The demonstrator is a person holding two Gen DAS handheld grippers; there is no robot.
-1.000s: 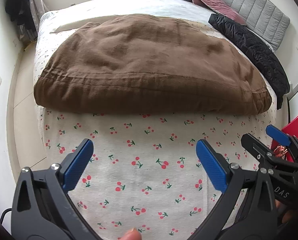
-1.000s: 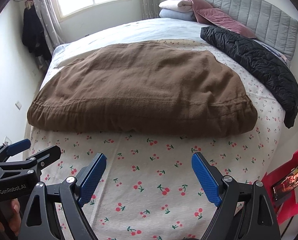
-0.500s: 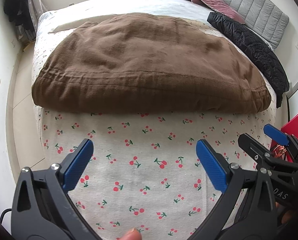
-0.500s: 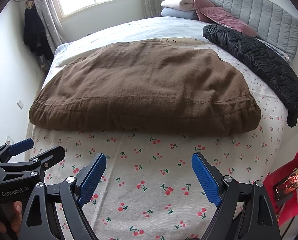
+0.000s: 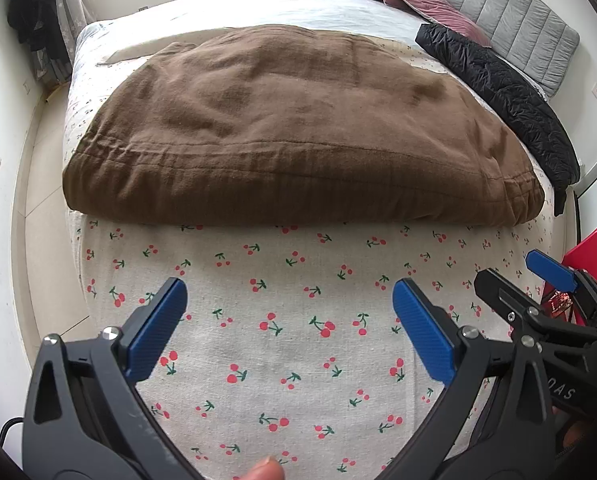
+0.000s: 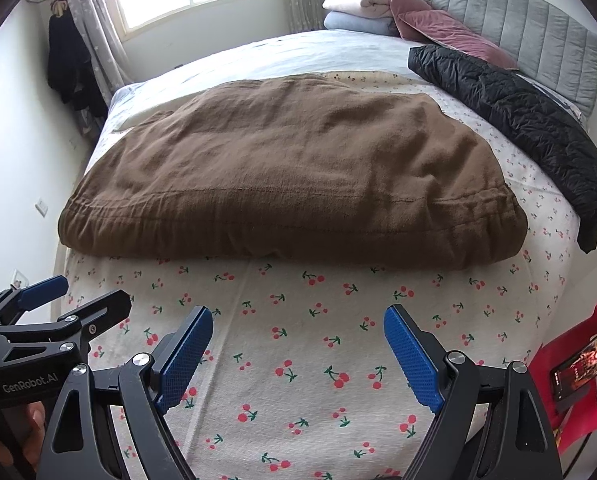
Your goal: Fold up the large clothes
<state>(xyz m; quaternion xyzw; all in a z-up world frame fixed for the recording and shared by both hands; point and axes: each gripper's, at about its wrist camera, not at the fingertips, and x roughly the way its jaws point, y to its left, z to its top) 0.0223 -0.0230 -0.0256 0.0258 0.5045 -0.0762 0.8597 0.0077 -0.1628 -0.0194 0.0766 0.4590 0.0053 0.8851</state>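
Observation:
A large brown garment [image 5: 290, 128] lies folded in a thick flat bundle across the bed; it also shows in the right wrist view [image 6: 290, 184]. My left gripper [image 5: 288, 304] is open and empty, above the cherry-print sheet [image 5: 282, 328] short of the bundle's near edge. My right gripper [image 6: 296, 328] is open and empty, also above the sheet [image 6: 298, 344]. The right gripper [image 5: 538, 280] shows at the right of the left wrist view. The left gripper [image 6: 58, 292] shows at the left of the right wrist view.
A black puffer jacket [image 6: 518, 120] lies along the bed's right side. Pink pillows [image 6: 438, 28] and folded linen [image 6: 354, 12] sit by the grey headboard [image 6: 518, 20]. A red stool [image 6: 578, 360] with a phone [image 6: 582, 360] stands at right. Floor and wall lie left of the bed.
Both grippers have tilted up and eased back a little, so the bundle sits slightly lower in both views. Both stay open and empty.

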